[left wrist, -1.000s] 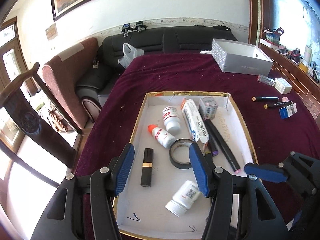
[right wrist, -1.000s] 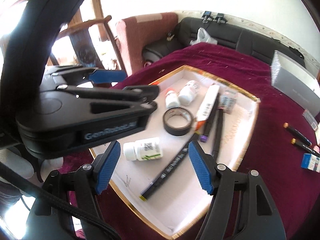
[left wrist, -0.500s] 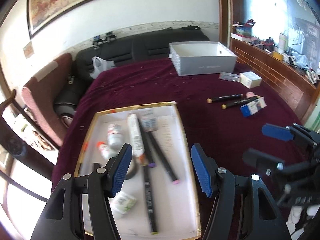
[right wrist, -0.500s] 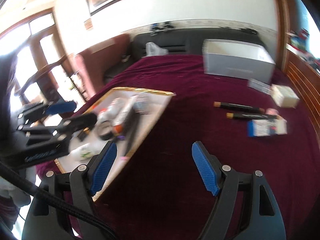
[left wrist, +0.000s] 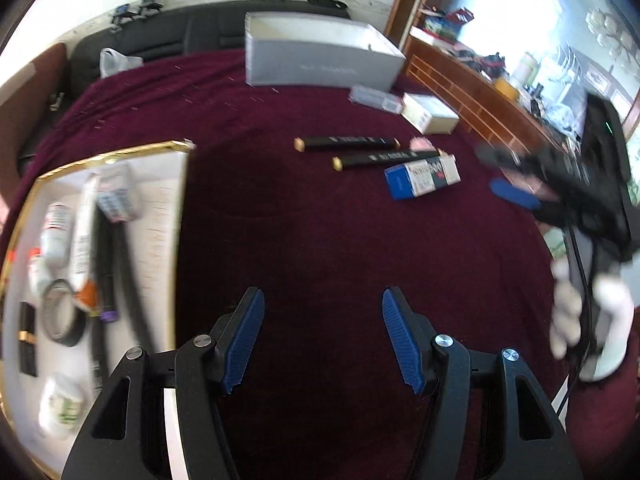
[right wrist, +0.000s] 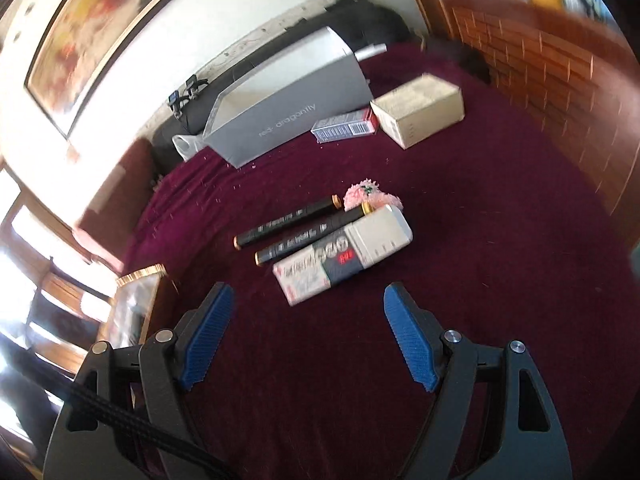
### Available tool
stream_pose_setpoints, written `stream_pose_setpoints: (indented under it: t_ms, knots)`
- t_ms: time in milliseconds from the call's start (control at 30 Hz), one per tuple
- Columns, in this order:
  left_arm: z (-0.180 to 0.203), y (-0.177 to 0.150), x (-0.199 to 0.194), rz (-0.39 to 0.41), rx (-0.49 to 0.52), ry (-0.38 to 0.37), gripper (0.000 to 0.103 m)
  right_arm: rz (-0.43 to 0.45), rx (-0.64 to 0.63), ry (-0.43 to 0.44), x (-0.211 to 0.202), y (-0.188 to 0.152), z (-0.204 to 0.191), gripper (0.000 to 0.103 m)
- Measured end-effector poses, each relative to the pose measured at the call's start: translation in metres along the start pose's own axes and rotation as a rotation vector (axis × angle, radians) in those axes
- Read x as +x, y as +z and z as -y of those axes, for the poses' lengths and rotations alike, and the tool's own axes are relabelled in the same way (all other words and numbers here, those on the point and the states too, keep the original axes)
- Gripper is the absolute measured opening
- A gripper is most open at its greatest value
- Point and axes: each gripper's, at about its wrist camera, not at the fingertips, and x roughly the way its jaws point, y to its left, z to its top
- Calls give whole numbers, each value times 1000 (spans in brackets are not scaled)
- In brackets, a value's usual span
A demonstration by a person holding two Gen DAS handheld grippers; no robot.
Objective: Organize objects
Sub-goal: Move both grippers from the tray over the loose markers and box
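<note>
A gold-rimmed white tray [left wrist: 176, 216] on the maroon cloth holds bottles, markers, a tape roll and a lipstick. Loose on the cloth lie two black markers [left wrist: 346, 143] [right wrist: 288, 221], a blue and white box [left wrist: 422, 175] [right wrist: 344, 254] and a pink fluffy item [right wrist: 370, 196]. My left gripper [left wrist: 322, 340] is open and empty over bare cloth right of the tray. My right gripper [right wrist: 306, 334] is open and empty just short of the blue and white box; it also shows at the right of the left wrist view [left wrist: 516, 196].
A grey open box [left wrist: 320, 60] [right wrist: 288, 104] stands at the back. A cream box [right wrist: 418, 110] and a small flat pack [right wrist: 344, 125] lie beside it. A wooden ledge [right wrist: 560, 60] runs along the right edge. A black sofa [left wrist: 168, 40] is behind the table.
Both grippers have swung right, away from the tray and toward the loose markers and boxes. The right gripper is now close to the blue and white box. Both stay open.
</note>
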Motion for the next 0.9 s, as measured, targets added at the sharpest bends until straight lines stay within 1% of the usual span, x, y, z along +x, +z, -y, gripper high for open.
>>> stream_pose_setpoints:
  t_ms: [33, 100, 167, 200, 267, 367, 467, 500, 600, 633, 767, 833, 900]
  knots:
    - [2, 0, 4, -8, 4, -5, 55, -6, 30, 9, 8, 8, 4, 78]
    - [4, 1, 11, -24, 11, -15, 55, -6, 42, -12, 21, 19, 5, 78]
    - [2, 3, 16, -36, 14, -18, 55, -6, 12, -43, 33, 30, -4, 78]
    - [1, 4, 18, -39, 13, -19, 55, -2, -1, -39, 40, 33, -7, 78]
    - [-3, 8, 21, -47, 5, -19, 55, -14, -25, -2, 54, 41, -18, 78]
    - [-8, 14, 25, -54, -15, -22, 55, -73, -22, 66, 82, 51, -29, 78]
    - [-11, 17, 24, -55, -24, -31, 55, -139, 36, 69, 106, 54, -24, 78]
    - [-12, 17, 23, -53, -23, -34, 55, -152, 62, 78, 109, 51, -19, 78]
    - [-11, 20, 19, -36, -1, -32, 55, -177, 114, 136, 97, 32, -4, 78]
    - [-9, 22, 19, -30, 13, -27, 55, -179, 111, 163, 87, 23, 1, 78]
    - [9, 36, 24, 18, 114, -7, 55, -151, 102, 232, 43, -3, 16, 78]
    - [22, 44, 31, 35, 165, -14, 55, -91, 118, 250, 23, -9, 29, 79]
    - [36, 53, 38, 55, 218, -13, 55, -4, 134, 215, 5, -9, 43, 80]
